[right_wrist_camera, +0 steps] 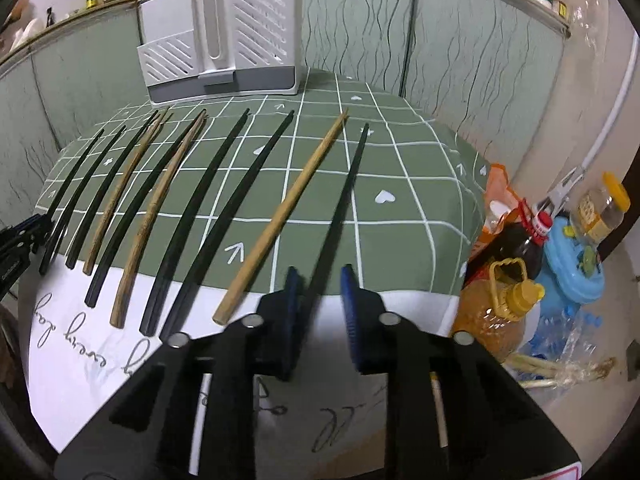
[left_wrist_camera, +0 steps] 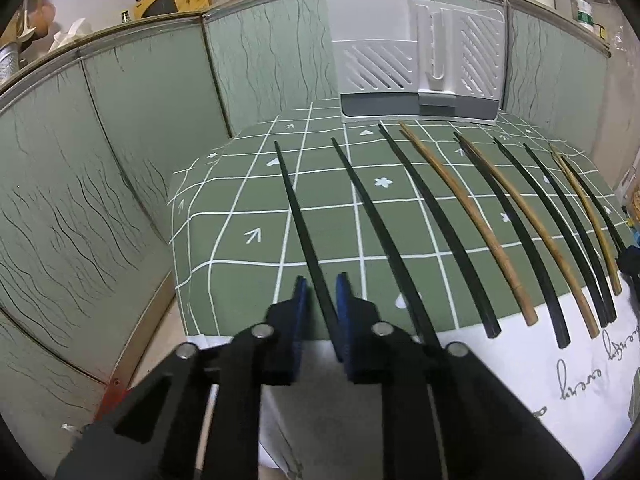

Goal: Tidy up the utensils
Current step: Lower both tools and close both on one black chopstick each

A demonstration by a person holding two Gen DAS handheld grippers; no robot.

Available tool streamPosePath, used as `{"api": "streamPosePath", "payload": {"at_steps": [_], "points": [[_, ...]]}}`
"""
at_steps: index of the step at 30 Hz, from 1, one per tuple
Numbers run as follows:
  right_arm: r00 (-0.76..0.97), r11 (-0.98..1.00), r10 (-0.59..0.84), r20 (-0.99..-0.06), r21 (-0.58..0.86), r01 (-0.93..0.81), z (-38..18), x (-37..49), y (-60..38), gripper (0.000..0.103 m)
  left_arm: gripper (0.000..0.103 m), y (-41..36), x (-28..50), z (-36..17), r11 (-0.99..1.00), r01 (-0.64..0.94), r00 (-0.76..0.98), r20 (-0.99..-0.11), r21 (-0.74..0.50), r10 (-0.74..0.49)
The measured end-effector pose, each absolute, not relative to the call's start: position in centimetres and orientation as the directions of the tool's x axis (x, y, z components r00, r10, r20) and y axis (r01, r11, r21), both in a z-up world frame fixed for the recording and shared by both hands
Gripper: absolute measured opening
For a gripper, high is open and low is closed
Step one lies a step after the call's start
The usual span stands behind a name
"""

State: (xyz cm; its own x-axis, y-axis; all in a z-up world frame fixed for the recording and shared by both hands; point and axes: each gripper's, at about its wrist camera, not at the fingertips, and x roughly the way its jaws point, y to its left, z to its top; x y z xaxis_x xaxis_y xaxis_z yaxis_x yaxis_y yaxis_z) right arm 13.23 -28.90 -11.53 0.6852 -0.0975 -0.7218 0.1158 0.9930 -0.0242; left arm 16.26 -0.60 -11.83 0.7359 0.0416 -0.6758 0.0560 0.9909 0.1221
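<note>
Left wrist view: the left gripper [left_wrist_camera: 322,292] is seen clenched on the leftmost black chopstick [left_wrist_camera: 298,220], near its thick end at the bench [left_wrist_camera: 248,200] edge. Further chopsticks are laid in a row alongside; a white utensil holder [left_wrist_camera: 416,56] stands behind them.

Right wrist view: the right gripper [right_wrist_camera: 320,288] is seen grasping the rightmost black chopstick [right_wrist_camera: 340,208], beside a wooden chopstick [right_wrist_camera: 288,208].
</note>
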Motion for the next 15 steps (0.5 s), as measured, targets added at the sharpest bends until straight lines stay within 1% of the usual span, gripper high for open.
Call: {"api": "streamPosePath", "payload": {"at_steps": [4,9,15], "points": [[0.689,0.986,-0.109,-0.716,0.008,0.165,-11.6,13.3,-29.4,0.006,0.006,-0.4,16.4,-11.8,0.992,0.067,0.742,-0.670,0.106,0.021],[0.690,0.982,-0.106,-0.716,0.032,0.185,-10.9,13.1,-30.1,0.006,0.006,0.4,16.3,-11.4,0.996,0.054,0.739,-0.674,0.064,0.003],[0.714,0.983,-0.084,-0.695,0.058,0.172,-9.2,11.9,-30.8,0.006,0.006,1.3,15.0,-8.8,0.998,0.042,0.764,-0.645,0.037,-0.008]]}}
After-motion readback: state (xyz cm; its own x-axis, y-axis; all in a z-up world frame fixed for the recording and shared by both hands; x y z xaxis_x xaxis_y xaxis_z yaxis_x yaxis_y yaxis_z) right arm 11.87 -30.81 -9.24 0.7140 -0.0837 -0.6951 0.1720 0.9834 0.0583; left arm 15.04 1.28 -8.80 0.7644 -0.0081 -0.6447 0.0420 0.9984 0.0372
